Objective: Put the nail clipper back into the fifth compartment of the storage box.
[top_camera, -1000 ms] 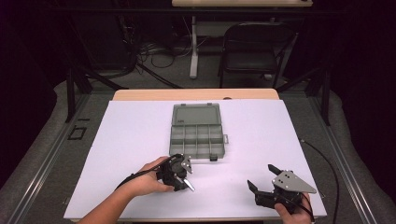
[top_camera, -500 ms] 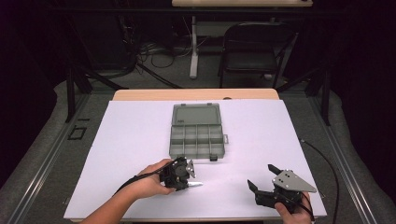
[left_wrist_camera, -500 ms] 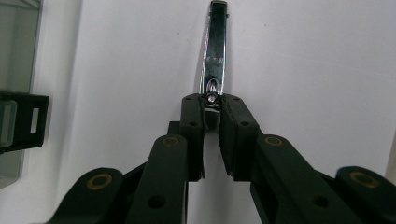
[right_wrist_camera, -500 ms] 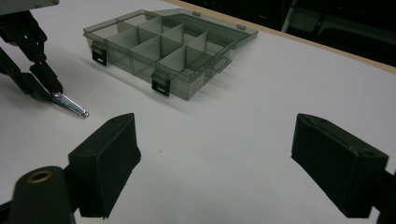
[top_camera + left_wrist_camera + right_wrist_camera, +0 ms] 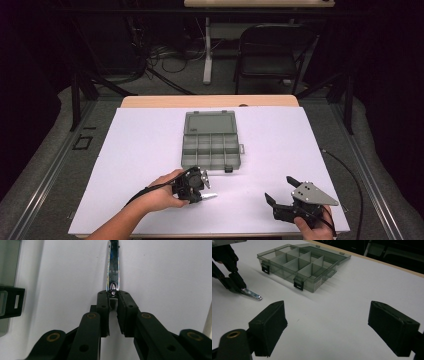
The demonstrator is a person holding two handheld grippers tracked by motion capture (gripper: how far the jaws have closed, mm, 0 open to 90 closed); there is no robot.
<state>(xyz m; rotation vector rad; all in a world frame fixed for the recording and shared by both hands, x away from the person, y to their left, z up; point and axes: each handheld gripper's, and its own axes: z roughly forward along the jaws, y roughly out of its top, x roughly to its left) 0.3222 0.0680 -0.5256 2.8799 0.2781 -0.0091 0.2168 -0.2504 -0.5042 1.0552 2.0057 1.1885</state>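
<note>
Chrome nail clipper (image 5: 113, 267) is pinched at its near end by the left gripper (image 5: 113, 296), just closed, near the organizer box (image 5: 210, 145); right gripper (image 5: 281, 192) is held agape over bare white tabletop (image 5: 280, 135).

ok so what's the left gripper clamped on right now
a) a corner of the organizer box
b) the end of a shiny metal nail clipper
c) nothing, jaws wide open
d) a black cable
b: in the left gripper view the left gripper has its jaws closed on the near end of the nail clipper, which points away over the white table.
</note>
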